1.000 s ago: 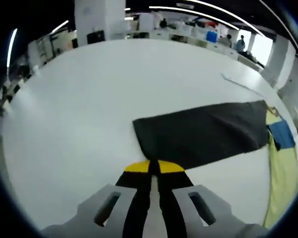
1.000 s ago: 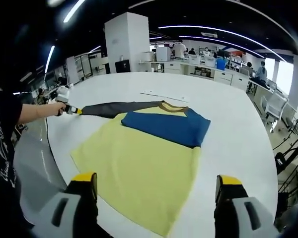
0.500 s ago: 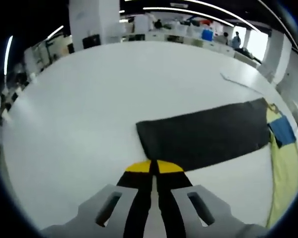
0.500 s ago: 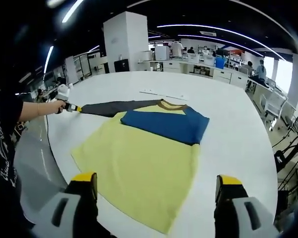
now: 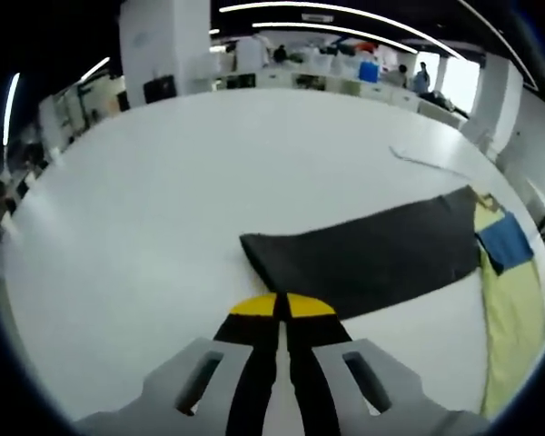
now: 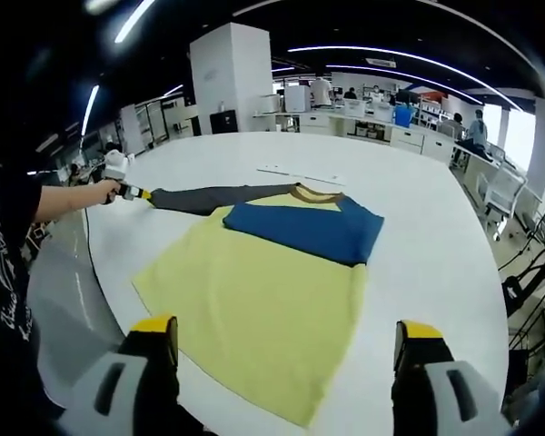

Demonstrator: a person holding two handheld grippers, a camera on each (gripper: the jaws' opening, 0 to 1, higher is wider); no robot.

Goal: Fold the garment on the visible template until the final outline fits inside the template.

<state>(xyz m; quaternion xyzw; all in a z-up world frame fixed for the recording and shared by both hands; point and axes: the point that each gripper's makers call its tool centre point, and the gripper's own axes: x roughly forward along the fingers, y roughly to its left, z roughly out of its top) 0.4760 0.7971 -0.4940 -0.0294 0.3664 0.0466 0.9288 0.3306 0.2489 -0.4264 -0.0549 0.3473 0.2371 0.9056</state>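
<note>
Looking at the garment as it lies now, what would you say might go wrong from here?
The left tool is shut on the dark sleeve at its cuff, so the thin grip might slip as it folds over. The blue sleeve already lies folded on the yellow body; dragging could disturb it. The right tool is open near the hem and holds nothing, so the body may shift.
</note>
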